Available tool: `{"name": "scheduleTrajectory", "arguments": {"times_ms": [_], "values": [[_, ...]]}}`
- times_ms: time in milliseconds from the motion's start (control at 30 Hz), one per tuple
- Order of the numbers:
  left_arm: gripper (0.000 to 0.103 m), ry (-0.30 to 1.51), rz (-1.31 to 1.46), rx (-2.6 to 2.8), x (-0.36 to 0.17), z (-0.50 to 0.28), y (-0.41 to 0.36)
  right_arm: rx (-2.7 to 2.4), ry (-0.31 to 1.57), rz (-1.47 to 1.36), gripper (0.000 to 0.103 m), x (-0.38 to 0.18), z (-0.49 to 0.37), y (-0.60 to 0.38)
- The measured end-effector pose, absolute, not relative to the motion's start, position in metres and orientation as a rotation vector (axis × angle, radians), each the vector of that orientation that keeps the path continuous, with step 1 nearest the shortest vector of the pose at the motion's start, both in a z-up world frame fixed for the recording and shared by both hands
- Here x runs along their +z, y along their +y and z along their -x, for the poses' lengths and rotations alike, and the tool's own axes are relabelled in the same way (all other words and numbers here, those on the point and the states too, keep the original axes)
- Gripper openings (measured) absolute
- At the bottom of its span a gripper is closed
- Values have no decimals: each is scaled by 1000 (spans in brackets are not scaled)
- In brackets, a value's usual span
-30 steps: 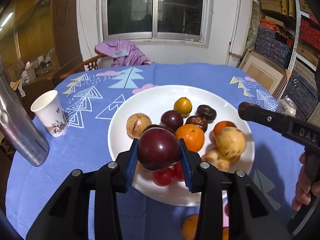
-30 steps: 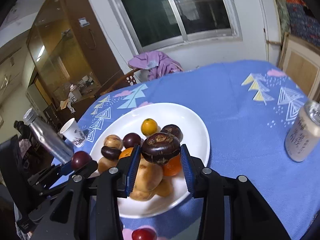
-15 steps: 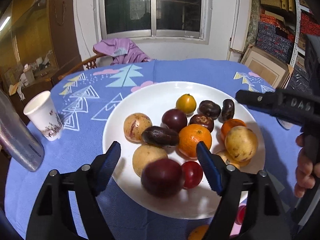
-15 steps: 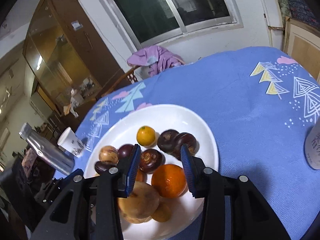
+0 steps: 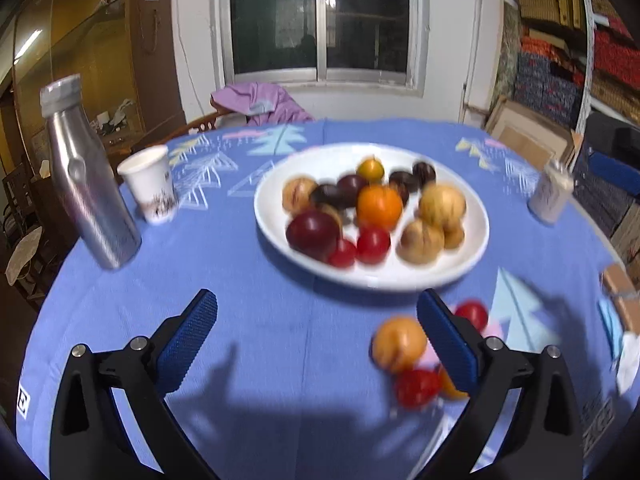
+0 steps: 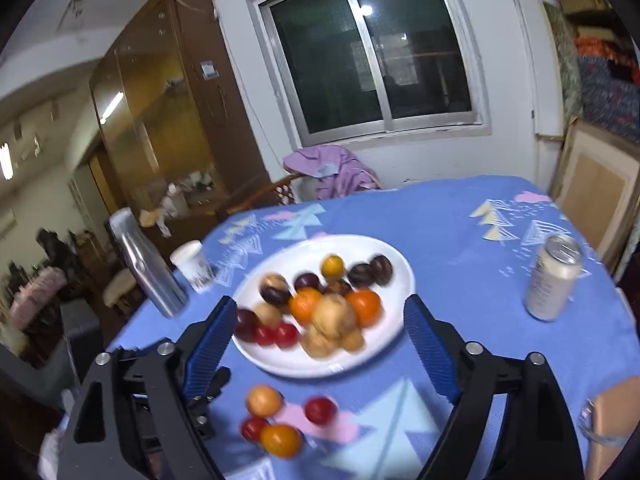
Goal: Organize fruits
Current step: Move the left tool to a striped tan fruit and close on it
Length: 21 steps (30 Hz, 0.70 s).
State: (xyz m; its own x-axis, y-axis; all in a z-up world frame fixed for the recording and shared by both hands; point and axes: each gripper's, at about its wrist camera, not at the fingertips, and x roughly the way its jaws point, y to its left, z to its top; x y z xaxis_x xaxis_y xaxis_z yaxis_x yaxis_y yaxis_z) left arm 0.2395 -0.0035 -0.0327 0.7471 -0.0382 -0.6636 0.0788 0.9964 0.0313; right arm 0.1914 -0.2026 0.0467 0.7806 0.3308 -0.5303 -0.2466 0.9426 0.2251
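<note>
A white plate (image 5: 460, 268) on the blue tablecloth holds several fruits: a large dark red plum (image 5: 312, 232), oranges, yellow-brown fruits, small red ones and dark ones. It also shows in the right wrist view (image 6: 400, 332). Loose fruits lie on the cloth in front of it: a yellow-orange fruit (image 5: 398, 344), a red one (image 5: 416, 386), another red one (image 5: 472, 314); in the right wrist view they lie low centre (image 6: 264, 400). My left gripper (image 5: 316, 340) is open and empty, held back from the plate. My right gripper (image 6: 316, 348) is open and empty above the plate's near edge.
A silver bottle (image 5: 86, 176) and a white paper cup (image 5: 150, 184) stand left of the plate. A drink can (image 6: 554, 276) stands on the right. A chair with a purple cloth (image 5: 260, 102) is behind the table. A brown box (image 6: 612, 428) lies at the near right.
Both grippers let go of their fruit on the plate, opened wide and pulled back and up from it. The loose fruits on the cloth have come into view.
</note>
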Motion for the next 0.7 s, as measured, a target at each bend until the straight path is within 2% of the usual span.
{"name": "scheduleTrajectory", "arguments": {"times_ms": [200, 300, 433, 700], "values": [[98, 733, -177, -88, -53, -227, -29, 297, 740, -167, 89, 3, -188, -219], [98, 739, -212, -95, -59, -231, -35, 308, 761, -209, 89, -2, -190, -223], [98, 783, -175, -114, -64, -243, -30, 297, 774, -237, 95, -5, -189, -224], [99, 804, -107, -78, -59, -253, 0, 292, 781, -227, 95, -6, -190, -223]]}}
